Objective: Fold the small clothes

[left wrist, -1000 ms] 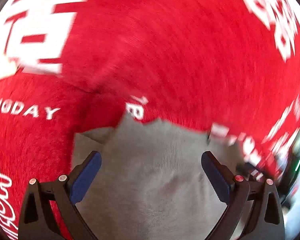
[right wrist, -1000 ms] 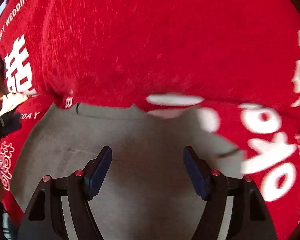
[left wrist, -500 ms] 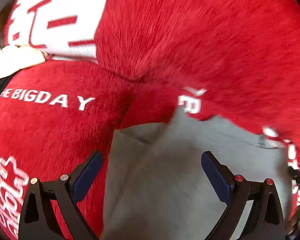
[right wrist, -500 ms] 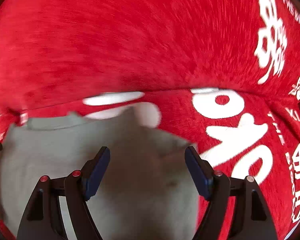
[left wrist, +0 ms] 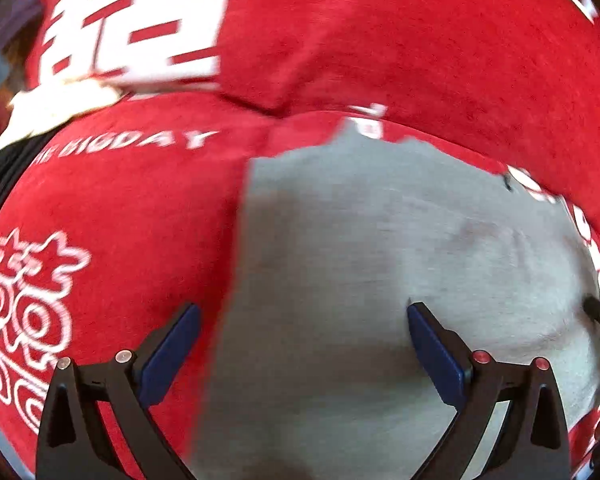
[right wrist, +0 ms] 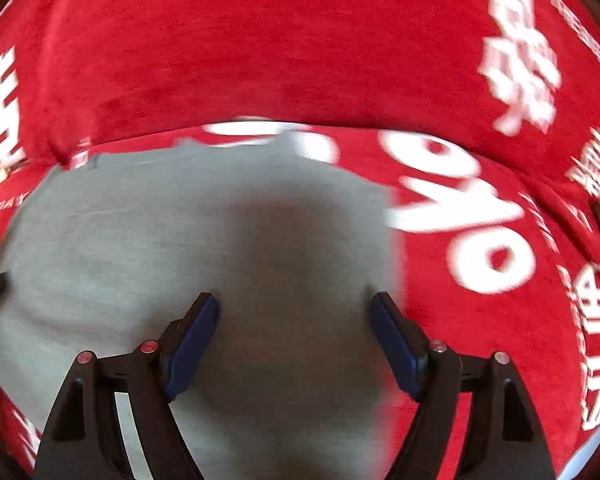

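A grey garment (left wrist: 380,272) lies flat on a red cloth (left wrist: 380,40) printed with white characters and lettering; the cloth covers the whole surface under it. In the left wrist view the garment fills the lower centre and right of the frame, its left edge running down from the middle toward the bottom. The left gripper (left wrist: 300,344) hangs above it with jaws wide apart and nothing between the blue pads (left wrist: 172,352); the left pad sits over the red cloth just beside the garment's edge, the right pad over the grey fabric. In the right wrist view the garment (right wrist: 140,240) fills the lower left and centre, its right edge just beside the right pad. The right gripper (right wrist: 296,336) is open too, its jaws having just been widening, with only flat grey fabric below and nothing pinched. A cream-coloured object (left wrist: 60,108), blurred, lies at the upper left of the left wrist view.
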A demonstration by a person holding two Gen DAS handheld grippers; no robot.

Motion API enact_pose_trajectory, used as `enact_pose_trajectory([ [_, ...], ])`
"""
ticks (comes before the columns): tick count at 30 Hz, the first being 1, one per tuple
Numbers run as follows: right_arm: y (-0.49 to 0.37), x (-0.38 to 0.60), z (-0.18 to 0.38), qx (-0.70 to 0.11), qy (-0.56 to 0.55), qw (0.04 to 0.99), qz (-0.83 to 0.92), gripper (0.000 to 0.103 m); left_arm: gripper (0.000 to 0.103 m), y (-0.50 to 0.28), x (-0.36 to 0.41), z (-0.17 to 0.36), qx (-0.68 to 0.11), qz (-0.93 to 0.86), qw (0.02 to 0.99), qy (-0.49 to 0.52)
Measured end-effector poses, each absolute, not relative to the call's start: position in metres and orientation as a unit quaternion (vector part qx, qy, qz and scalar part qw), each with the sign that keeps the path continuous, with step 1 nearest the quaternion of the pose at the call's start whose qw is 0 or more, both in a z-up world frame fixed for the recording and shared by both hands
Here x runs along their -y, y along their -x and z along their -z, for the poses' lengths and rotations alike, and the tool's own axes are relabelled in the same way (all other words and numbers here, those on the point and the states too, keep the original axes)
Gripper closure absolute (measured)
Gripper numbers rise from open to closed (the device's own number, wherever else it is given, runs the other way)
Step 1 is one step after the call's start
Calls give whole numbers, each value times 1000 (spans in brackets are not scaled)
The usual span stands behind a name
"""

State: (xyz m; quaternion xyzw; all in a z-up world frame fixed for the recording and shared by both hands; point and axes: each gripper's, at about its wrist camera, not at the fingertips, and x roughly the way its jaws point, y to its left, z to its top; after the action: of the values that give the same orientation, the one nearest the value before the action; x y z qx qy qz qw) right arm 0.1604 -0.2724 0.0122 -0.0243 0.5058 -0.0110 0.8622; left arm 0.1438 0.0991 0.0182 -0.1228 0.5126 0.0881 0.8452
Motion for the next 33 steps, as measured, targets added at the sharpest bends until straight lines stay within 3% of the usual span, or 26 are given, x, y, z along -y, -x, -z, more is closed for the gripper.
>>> enact_pose_trajectory([
  [4, -137, 300, -29, -506, -17, 861, 42, 20, 1, -123, -126, -18, -511, -120, 835, 164],
  [8, -98, 240, -47, -468, 19, 883, -5, 20, 1, -95, -95, -39, -489, -79, 850, 180],
  [14, -70, 153, -12, -474, 86, 874, -67, 20, 1, -77, -17, -43, -483, -37, 871, 88],
  [19, -75, 188, 3, -487, 37, 872, -47, 20, 1, -69, -38, -9, -512, -66, 852, 84],
  [25, -67, 243, 0, -485, -4, 874, -29, 20, 1, -48, -45, -13, -497, -64, 861, 86],
  [33, -50, 237, -26, -469, 32, 883, 0, 19, 1, -34, -51, -27, -484, -77, 867, 91],
])
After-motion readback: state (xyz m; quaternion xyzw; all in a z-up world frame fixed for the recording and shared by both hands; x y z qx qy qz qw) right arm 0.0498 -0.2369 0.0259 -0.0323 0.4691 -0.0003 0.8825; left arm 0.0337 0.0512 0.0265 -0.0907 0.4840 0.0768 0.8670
